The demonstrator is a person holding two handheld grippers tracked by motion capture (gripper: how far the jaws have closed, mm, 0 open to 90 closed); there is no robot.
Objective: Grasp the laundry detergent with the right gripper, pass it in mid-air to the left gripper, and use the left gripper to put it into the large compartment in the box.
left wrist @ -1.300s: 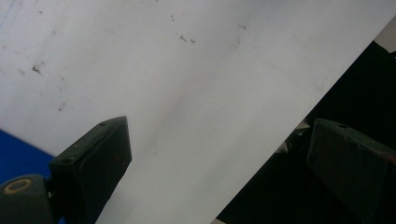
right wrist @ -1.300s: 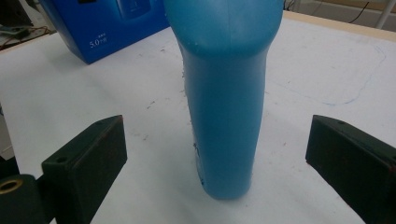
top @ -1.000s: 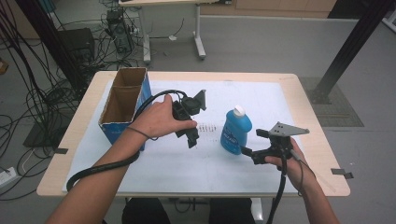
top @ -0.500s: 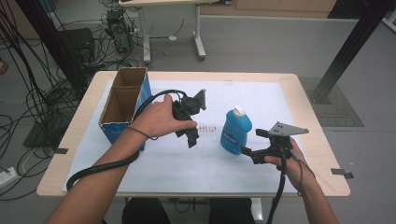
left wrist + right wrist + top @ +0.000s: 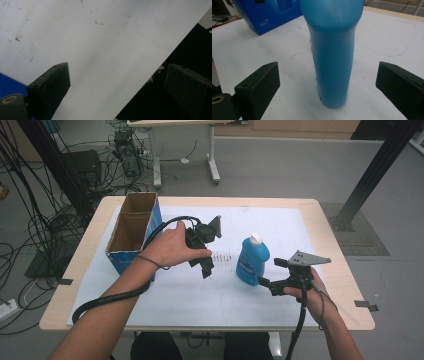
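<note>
Right hand-held gripper (image 5: 265, 283): jaws wide apart, nothing held, low at the worktop's (image 5: 280, 220) near right. Blue bottle (image 5: 332, 50) dead ahead between the open jaws, not yet touched; stands upright, long axis vertical, white cap up. Right hand much nearer than left. Left hand-held gripper (image 5: 206, 270): jaws apart, empty, between bottle and cardboard box (image 5: 131, 232). Bottle is smooth translucent plastic, waisted; worktop covered in scuffed white sheet.

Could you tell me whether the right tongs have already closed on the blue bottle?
No, in the right gripper view the blue bottle stands upright on the table between the right tongs, whose jaws stand wide apart, clear of it.
</note>
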